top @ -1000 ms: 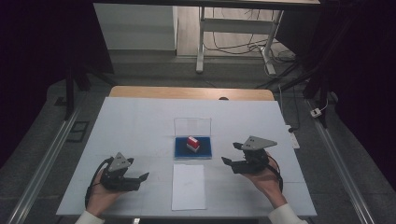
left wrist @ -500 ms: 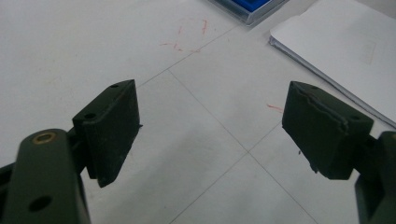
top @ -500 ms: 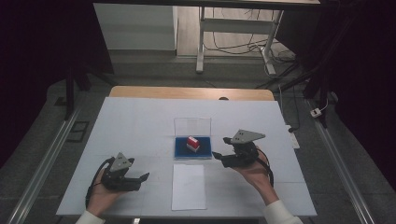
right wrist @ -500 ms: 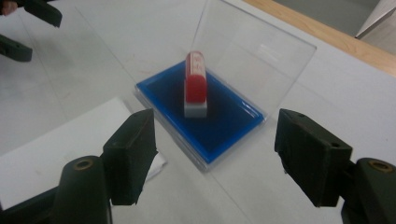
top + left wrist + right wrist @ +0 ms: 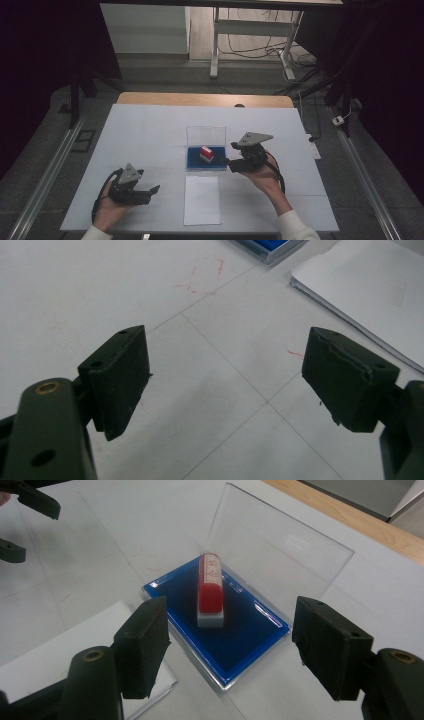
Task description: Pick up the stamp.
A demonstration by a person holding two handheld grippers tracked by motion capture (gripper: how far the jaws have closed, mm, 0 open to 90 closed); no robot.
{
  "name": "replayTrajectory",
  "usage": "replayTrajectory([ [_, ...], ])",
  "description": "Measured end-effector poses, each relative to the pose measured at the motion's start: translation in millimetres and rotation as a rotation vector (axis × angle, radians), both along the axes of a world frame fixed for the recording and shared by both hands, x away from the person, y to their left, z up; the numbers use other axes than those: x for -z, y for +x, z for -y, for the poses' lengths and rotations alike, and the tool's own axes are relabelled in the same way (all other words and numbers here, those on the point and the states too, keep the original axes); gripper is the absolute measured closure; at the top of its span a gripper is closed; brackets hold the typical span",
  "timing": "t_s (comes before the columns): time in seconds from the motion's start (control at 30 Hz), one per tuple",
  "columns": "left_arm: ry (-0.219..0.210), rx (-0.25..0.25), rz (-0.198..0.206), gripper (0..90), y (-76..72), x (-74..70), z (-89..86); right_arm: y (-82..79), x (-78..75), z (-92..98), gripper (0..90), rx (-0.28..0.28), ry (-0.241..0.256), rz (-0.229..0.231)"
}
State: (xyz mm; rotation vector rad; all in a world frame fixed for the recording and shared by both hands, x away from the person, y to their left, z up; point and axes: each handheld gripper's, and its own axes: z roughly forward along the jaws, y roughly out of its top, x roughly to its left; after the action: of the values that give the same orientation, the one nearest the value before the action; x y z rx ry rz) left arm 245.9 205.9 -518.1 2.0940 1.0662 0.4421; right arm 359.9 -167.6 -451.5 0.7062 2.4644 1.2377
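A red and white stamp (image 5: pixel 206 154) (image 5: pixel 210 591) stands on a blue ink pad (image 5: pixel 195 161) (image 5: pixel 235 637) in a clear case whose lid (image 5: pixel 206 135) (image 5: pixel 280 555) is raised behind it. My right gripper (image 5: pixel 227 162) (image 5: pixel 240 645) is open, just right of the pad, its jaws pointing at the stamp with nothing between them. A white sheet of paper (image 5: pixel 202 200) (image 5: pixel 370 295) (image 5: pixel 45 655) lies in front of the pad. At the table's front left, my left gripper (image 5: pixel 152 192) (image 5: pixel 225 375) rests open over bare table. It also appears far off in the right gripper view (image 5: pixel 22 520).
The white table (image 5: pixel 150 135) has faint red marks (image 5: pixel 200 277) on its surface. A wooden strip (image 5: pixel 205 99) runs along its far edge. Beyond it stand a desk frame (image 5: pixel 215 45) and floor cables (image 5: pixel 250 47). A power strip (image 5: pixel 314 148) lies at the table's right edge.
My right gripper has moved forward and left, from the table's front right up to the ink pad's right side. The left gripper has stayed where it was.
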Motion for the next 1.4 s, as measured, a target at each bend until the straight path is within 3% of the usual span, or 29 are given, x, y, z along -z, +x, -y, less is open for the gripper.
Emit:
replayTrajectory([
  [0.37, -0.002, 0.001, -0.004, 19.4, 0.3, 0.8, 1.4, 10.8, 4.3, -9.7, 30.3, -0.007, 0.001, -0.016],
  [0.93, 0.002, 0.005, -0.008, 19.4, 0.8, 1.7, 1.7, 29.6, 16.2, -29.7, 30.9, -0.019, -0.053, -0.031],
  [1.27, 0.007, 0.001, -0.010, 19.4, 0.7, 2.5, 2.1, 30.4, 23.0, -51.5, 31.7, -0.068, -0.058, -0.042],
  [1.4, 0.010, 0.001, -0.012, 19.4, 1.1, 3.0, 2.3, 33.8, 27.9, -60.1, 36.2, -0.069, -0.069, -0.044],
])
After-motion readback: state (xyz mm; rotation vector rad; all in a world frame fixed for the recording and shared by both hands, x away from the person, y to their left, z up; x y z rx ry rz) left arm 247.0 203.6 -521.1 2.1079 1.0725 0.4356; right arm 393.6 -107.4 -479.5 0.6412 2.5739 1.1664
